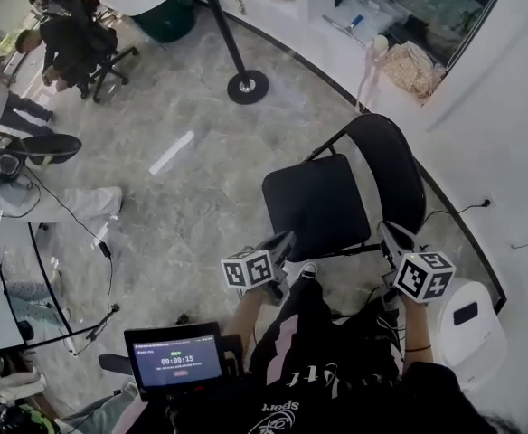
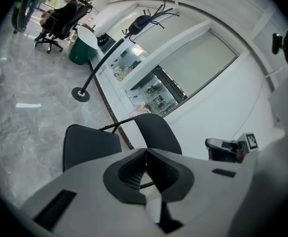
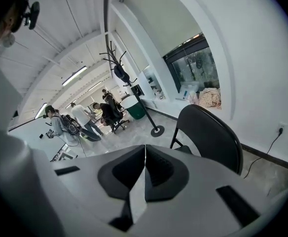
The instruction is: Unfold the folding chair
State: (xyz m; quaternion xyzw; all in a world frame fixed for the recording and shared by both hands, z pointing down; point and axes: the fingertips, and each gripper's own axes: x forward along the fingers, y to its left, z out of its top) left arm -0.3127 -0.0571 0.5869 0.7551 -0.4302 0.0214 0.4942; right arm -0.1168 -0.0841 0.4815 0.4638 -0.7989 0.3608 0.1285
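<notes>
The black folding chair [image 1: 314, 202] stands opened out on the marble floor, its seat flat and its backrest [image 1: 392, 161] upright toward the white wall. My left gripper [image 1: 280, 242] hovers just off the seat's near edge, jaws shut and empty. My right gripper [image 1: 392, 238] hangs by the seat's near right corner, below the backrest, also shut with nothing in it. In the left gripper view the closed tips [image 2: 145, 152] point over the seat [image 2: 87, 144], apart from it. The right gripper view shows the shut tips [image 3: 145, 149] short of the backrest [image 3: 210, 135].
A coat stand's round base [image 1: 248, 86] sits on the floor beyond the chair. A white bin [image 1: 467, 328] stands at my right, and a cable runs to a wall socket [image 1: 485, 203]. A timer screen [image 1: 175, 360] is by my legs. People sit at office chairs [image 1: 65, 39] far left.
</notes>
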